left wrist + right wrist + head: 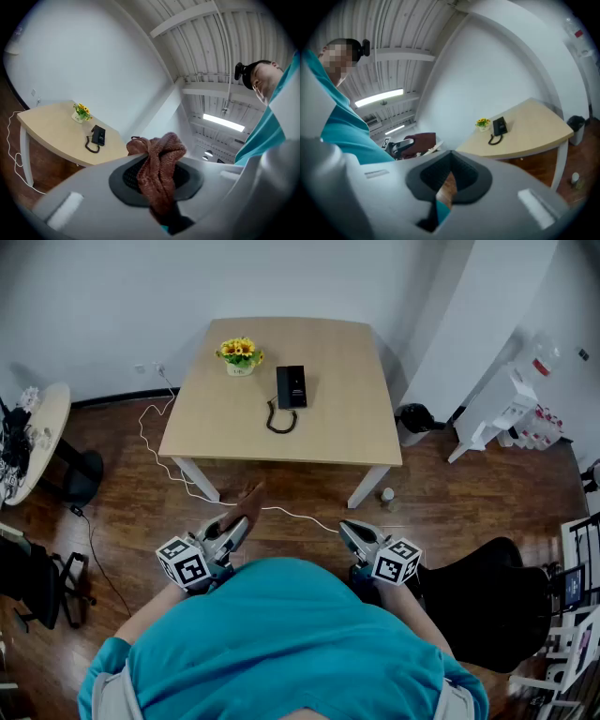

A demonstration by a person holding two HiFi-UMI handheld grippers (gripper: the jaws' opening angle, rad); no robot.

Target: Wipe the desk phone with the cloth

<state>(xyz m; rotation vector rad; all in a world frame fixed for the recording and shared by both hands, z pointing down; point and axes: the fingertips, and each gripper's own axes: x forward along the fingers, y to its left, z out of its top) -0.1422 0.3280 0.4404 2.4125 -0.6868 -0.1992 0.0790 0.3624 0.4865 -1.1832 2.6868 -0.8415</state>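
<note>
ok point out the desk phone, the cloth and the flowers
desk phone [292, 387], head view, middle of its black body
cloth [159, 164], left gripper view, middle of the bunched fabric
flowers [240, 351], head view, yellow blooms

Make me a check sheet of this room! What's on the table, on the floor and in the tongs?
Surface: light wooden table on a wood floor.
Job's things: desk phone lies on the table; cloth is not on the table but in the left tongs.
Clutter: flower pot beside the phone.
Grippers: left tongs shut on the cloth; right tongs shut, holding nothing; both well short of the table.
Cables: coiled cord on the table; white cable trails across the floor.
Surroundings: black chair, round side table, black bin.
</note>
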